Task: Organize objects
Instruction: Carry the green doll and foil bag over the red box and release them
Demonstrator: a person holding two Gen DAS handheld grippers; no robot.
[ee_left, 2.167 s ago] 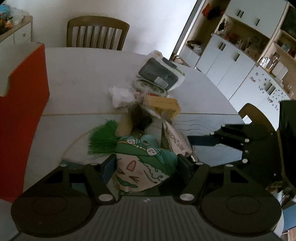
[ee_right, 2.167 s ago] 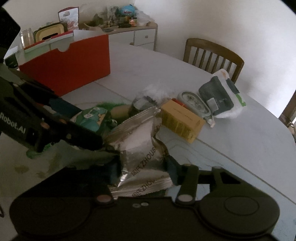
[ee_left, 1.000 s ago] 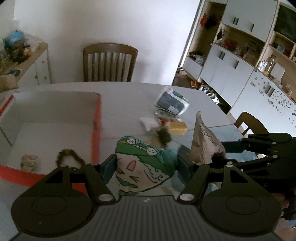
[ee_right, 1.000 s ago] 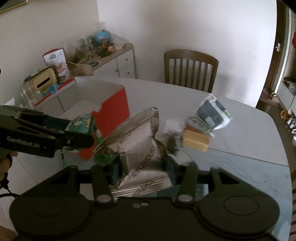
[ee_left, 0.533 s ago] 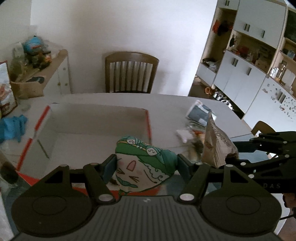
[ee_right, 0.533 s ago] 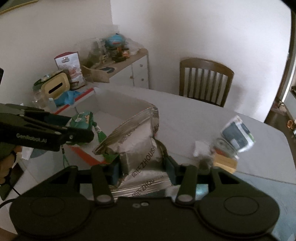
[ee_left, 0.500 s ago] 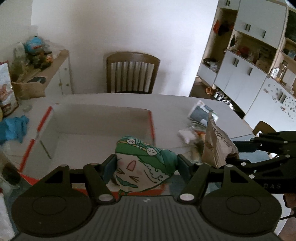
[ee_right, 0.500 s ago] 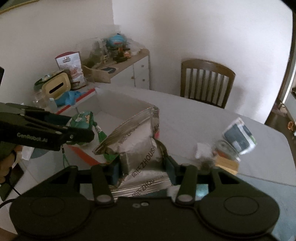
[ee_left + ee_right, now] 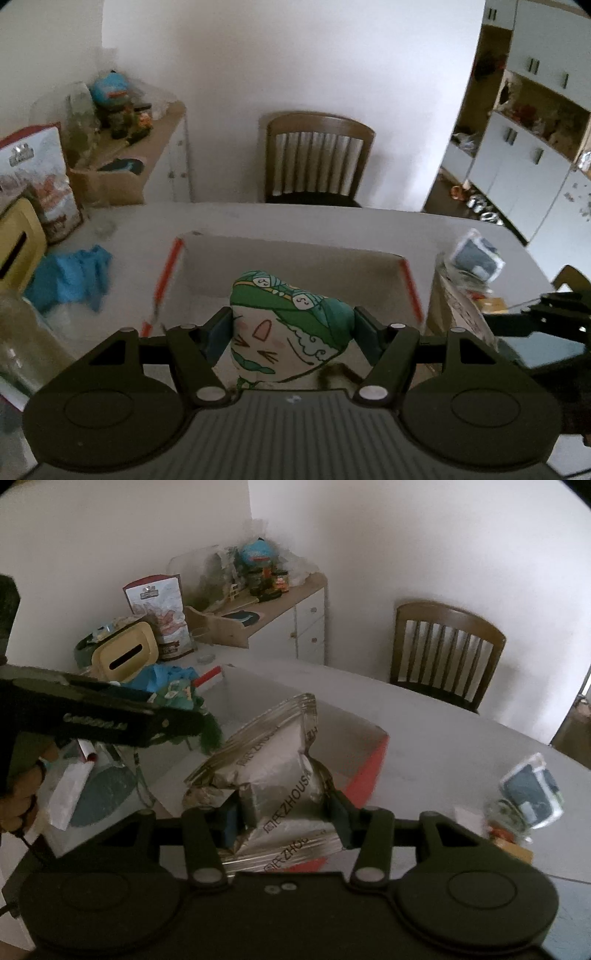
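At the bottom centre of the left wrist view, the left gripper (image 9: 291, 332) was clamped on a green-patterned pouch (image 9: 284, 328). In the right wrist view, the right gripper (image 9: 284, 808) pinched a silver foil bag (image 9: 269, 768) at centre frame. Beyond both lay the red-edged box (image 9: 409, 284) on the white table (image 9: 295, 218), with a wooden chair (image 9: 317, 158) farther up.
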